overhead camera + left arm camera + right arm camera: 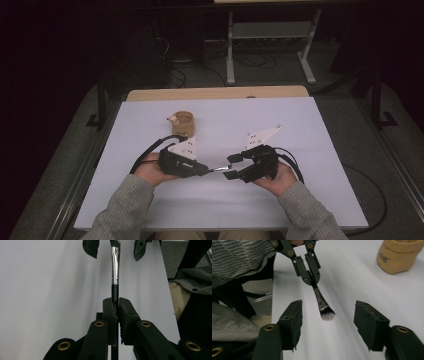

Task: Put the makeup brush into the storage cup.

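A makeup brush (115,267) with a black handle, silver ferrule and dark bristles with pale tips (327,314) is held by its handle in my left gripper (117,307), which is shut on it. In the high view that gripper (205,170) sits left of centre, and the brush (218,169) points right. My right gripper (328,317) is open, its fingers (292,320) standing either side of the bristle end without touching it. It faces the left one in the high view (231,166).
A tan paper pouch (182,122) with a rolled rim stands behind the left hand, also at the top right of the right gripper view (399,255). A white sheet (300,190) covers the table. Dark floor, cables and a table frame (270,40) lie beyond.
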`<state>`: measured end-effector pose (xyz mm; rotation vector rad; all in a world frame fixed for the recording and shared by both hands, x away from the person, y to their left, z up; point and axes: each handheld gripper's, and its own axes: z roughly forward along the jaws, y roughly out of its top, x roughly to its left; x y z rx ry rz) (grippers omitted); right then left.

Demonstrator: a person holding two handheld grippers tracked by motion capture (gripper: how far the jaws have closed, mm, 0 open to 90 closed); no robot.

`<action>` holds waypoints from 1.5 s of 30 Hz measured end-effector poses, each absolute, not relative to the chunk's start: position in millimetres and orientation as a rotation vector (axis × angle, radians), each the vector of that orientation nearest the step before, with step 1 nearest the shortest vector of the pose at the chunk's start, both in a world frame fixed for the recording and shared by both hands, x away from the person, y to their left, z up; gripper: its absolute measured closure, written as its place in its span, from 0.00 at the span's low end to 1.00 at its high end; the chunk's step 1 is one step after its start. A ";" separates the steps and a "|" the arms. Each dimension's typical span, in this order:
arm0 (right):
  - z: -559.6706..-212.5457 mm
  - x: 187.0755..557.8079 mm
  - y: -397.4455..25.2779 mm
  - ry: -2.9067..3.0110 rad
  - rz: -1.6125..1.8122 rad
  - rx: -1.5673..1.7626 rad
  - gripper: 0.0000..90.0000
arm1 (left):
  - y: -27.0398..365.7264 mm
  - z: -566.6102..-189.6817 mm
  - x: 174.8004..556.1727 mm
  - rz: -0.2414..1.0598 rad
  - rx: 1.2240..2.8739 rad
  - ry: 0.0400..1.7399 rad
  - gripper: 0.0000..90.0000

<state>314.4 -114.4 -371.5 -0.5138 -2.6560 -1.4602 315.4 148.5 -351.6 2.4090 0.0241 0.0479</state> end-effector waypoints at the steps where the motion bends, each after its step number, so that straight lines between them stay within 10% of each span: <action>1: -372.3 314.6 -112.7 -2.651 -1.452 -0.509 0.48 | 147.8 -351.8 315.1 0.049 2.411 0.017 0.94; 25: -378.0 318.4 -102.1 -2.594 -1.391 -0.401 0.90 | 142.8 -355.3 312.4 0.028 2.411 -0.016 0.94; 45: -371.6 314.8 -101.3 -2.620 -1.369 -0.352 0.92 | 133.3 -359.9 312.2 -0.016 2.452 -0.021 0.83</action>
